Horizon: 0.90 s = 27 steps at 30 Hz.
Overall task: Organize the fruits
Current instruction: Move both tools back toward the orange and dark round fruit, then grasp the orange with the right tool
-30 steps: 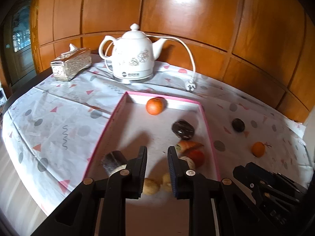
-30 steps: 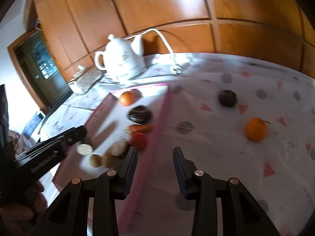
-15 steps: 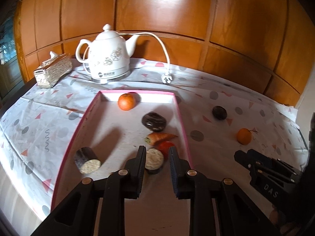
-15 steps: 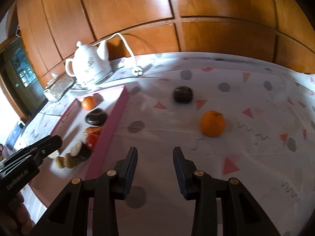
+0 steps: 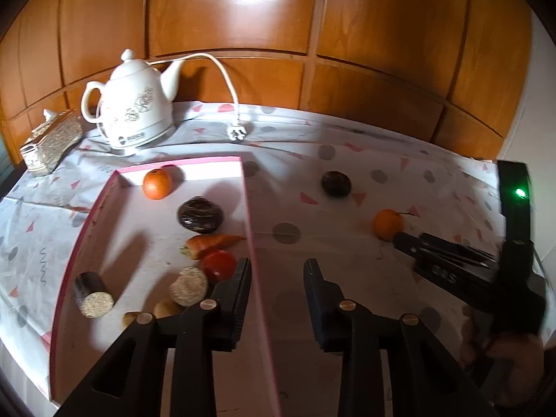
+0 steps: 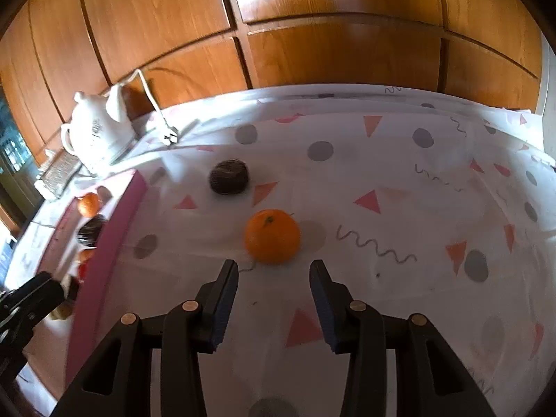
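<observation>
Left gripper (image 5: 276, 279) is hiding the tray's (image 5: 248, 208) near right wall; jaws gaping, w/ nothing in them. Tray is holding an orange (image 5: 157, 184), dark fruit, carrot, tomato etc. Right view only: right gripper (image 6: 274, 283), jaws wide, empty, sitting just short of loose orange (image 6: 272, 236) on table (image 6: 417, 208).

Left gripper (image 5: 276, 278) was level, jaws spread wide, nothing between them. Right gripper (image 6: 274, 278) pointed forward and down, jaws equally wide, also empty (seen from the left wrist camera it sat low at the right, hand behind it).
</observation>
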{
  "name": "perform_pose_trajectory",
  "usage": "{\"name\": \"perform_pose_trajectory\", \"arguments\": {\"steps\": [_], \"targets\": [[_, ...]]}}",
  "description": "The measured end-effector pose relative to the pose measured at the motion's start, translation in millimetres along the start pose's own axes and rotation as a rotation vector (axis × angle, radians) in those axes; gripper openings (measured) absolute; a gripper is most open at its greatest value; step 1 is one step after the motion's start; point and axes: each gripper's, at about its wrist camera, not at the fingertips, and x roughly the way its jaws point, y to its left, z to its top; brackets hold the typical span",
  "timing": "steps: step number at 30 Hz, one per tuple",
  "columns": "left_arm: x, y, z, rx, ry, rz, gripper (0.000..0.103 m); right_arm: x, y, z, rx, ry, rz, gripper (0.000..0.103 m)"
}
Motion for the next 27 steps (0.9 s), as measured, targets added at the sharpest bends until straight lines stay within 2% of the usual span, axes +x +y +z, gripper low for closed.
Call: {"name": "perform_pose_trajectory", "arguments": {"steps": [10,12,19,23,25,27], "targets": [[12.5,-14.5,14.1,0.007,0.019,-0.03,0.035,26.8,4.2,15.3,-0.033,0.036,0.007,0.043],[17.7,-19.0,19.2,0.003,0.031,-0.044,0.035,28.6,3.6,15.4,-0.038,0.037,-0.002,0.039],[40.6,-32.6,35.0,-0.013,0.074,-0.056,0.035,13.2,-13.8,3.7,-0.058,0.018,-0.129,0.039],[61.5,-43.1,45.8,-0.019,0.103,-0.06,0.035,6.5,-27.3,-1.0,-0.052,-0.003,-0.172,0.039],[73.9,-46.7,51.0,-0.038,0.12,-0.071,0.049,6.2,-32.8,-1.4,-0.036,-0.004,-0.161,0.039],[85.4,-48.7,56.0,-0.06,0.123,-0.051,0.049,6.3,-36.1,-1.3,-0.025,-0.008,-0.15,0.039]]}}
